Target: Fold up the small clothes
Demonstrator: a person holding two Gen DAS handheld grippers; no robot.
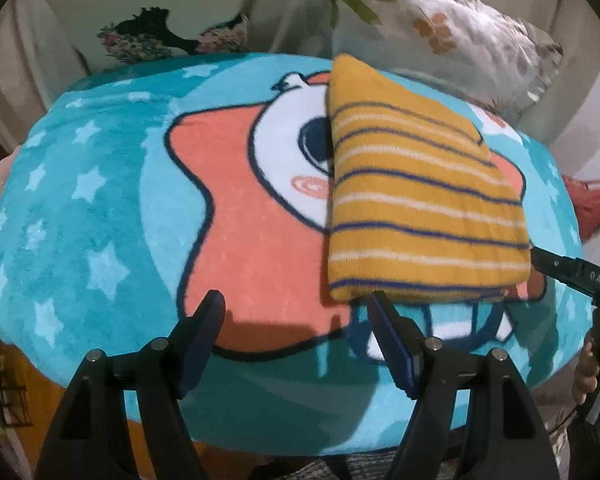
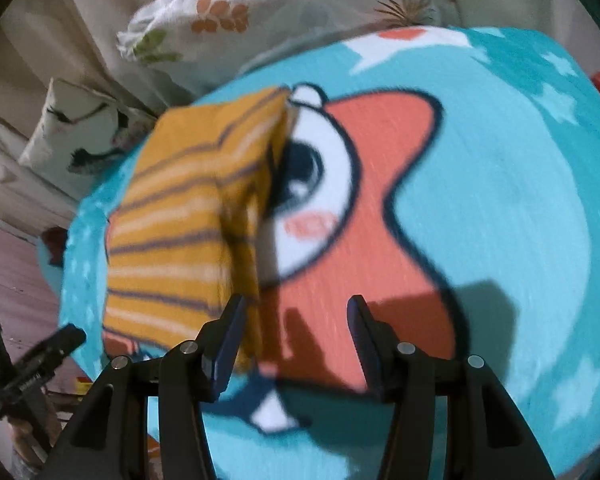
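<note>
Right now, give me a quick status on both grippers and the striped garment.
Left gripper open, empty. Right gripper open, empty. Yellow striped garment folded, lying on the blue cartoon towel. Nothing in the way.

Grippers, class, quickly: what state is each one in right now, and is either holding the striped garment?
Left gripper: open, holding nothing.
Right gripper: open, holding nothing; the striped garment lies folded on the blanket.

**What stays unclear**

The right wrist view is smeared by motion, so the folded garment (image 2: 180,232) has soft edges. The other gripper (image 1: 568,276) is cut off by the frame edge (jaws unseen). The garment covers part of the blanket (image 1: 100,200) picture.
</note>
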